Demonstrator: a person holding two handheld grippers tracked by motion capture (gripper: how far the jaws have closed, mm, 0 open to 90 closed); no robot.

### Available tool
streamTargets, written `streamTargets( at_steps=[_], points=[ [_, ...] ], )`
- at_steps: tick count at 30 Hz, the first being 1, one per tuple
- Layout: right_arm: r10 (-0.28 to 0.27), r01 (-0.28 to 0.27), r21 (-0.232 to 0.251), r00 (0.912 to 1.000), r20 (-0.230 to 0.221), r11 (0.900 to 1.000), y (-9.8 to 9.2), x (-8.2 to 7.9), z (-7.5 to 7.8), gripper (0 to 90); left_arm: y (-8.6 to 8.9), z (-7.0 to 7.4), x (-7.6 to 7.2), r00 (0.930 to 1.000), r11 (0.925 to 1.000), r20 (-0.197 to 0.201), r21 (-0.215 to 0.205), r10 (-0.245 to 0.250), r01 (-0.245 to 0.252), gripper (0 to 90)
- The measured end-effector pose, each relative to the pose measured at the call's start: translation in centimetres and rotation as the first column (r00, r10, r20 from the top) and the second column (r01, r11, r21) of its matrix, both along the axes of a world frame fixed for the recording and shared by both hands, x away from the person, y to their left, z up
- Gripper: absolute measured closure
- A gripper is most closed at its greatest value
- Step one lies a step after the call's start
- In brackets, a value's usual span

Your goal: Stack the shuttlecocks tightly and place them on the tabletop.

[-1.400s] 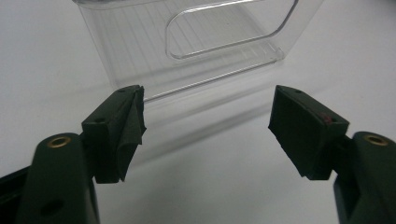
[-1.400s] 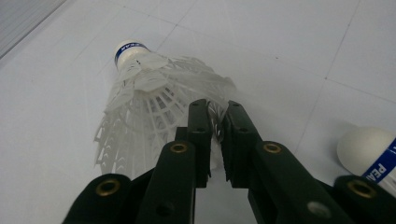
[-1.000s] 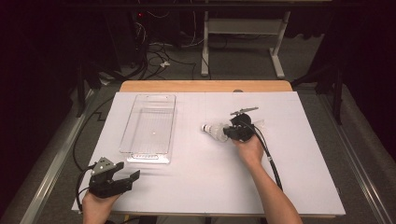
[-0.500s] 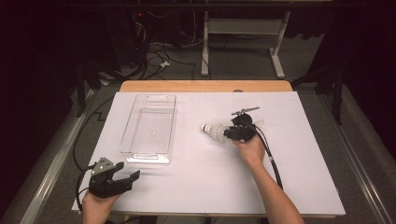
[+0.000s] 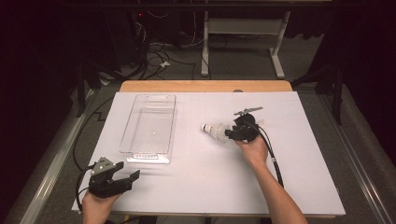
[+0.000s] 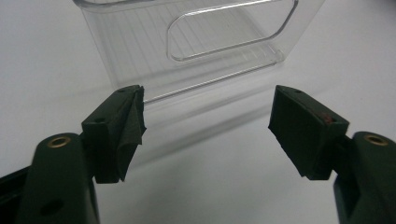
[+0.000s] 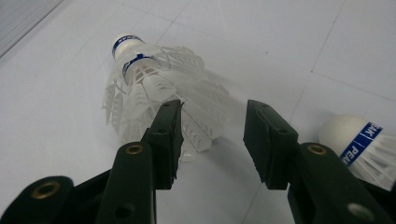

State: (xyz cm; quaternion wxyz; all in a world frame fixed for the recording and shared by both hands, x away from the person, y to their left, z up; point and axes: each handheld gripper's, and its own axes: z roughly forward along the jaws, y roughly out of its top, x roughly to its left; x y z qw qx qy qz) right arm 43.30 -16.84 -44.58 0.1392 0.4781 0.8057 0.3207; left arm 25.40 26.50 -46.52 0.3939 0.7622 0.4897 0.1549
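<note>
**Shuttlecocks Loose on the White Worktop**

White sheeting covered the worktop (image 5: 289, 186), with dark floor, cables and a desk frame beyond it. At its left stood one clear plastic bin (image 5: 148, 127), empty as far as I could see.

Right of centre lay the shuttlecocks. In the right gripper view I counted two nested one inside the other (image 7: 159, 88), lying on their side with the blue-banded corks pointing away, and a third (image 7: 359, 140) just beside them, apart, at the picture's right edge. From above they read as one white cluster (image 5: 215, 130), well apart from the bin.

The right claw (image 7: 212, 140) stood just behind the nested pair's feather skirts, its jaws apart and just lately widening, with nothing between them; its left pad sat close against the feathers, though I could not tell whether it touched. The left claw (image 6: 208, 126) rested near the worktop's front left corner, jaws wide apart and empty, pointed at the bin's near end.

To my eye these things would weigh almost nothing and skid or roll at a nudge. The feathers looked thin and easily crushed or bent, so a hard squeeze across the skirt would likely spoil them. The cork, firmer and rounded, seemed the safer hold, or a light pinch low on the skirt by the band. The nested pair might come apart when lifted.
</note>
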Motion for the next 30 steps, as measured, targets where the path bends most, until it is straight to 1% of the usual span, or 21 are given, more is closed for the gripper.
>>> streamTargets(
  at_steps=[9, 11, 22, 24, 28, 30],
  points=[
    [-0.001, 0.001, -0.003, 0.9999, 0.013, 1.0, -0.8, -0.8, 0.9, 55.0, -0.1, 0.0, 0.0, 1.0, 1.0, 0.001, 0.001, 0.0, 0.0, 27.6],
    [0.0, 0.0, -0.001, 0.9996, 0.03, 1.0, -1.0, -1.2, 1.1, 55.0, -0.1, 0.0, 0.0, 1.0, 1.0, 0.004, 0.0, 0.001, -0.001, 27.6],
    [-0.006, 0.006, 0.002, 0.998, 0.062, 1.0, -3.0, -2.6, 2.3, 55.2, 0.0, 0.0, 0.0, 1.0, 1.0, 0.001, 0.002, 0.004, -0.004, 27.6],
    [-0.014, 0.013, 0.01, 0.9975, 0.069, 1.0, -3.3, -2.8, 2.5, 55.3, -0.1, 0.0, 0.0, 1.0, 1.0, 0.002, 0.002, 0.004, -0.004, 27.5],
    [-0.021, 0.02, 0.006, 0.9968, 0.078, 1.0, -4.0, -3.2, 2.8, 55.2, 0.0, 0.0, 0.0, 1.0, 1.0, 0.0, 0.002, 0.002, -0.002, 27.5],
    [-0.034, 0.033, 0.013, 0.9961, 0.081, 0.999, -4.4, -3.3, 3.1, 55.2, 0.0, 0.0, 0.0, 1.0, 1.0, -0.001, 0.001, 0.003, -0.003, 27.5]
  ],
)
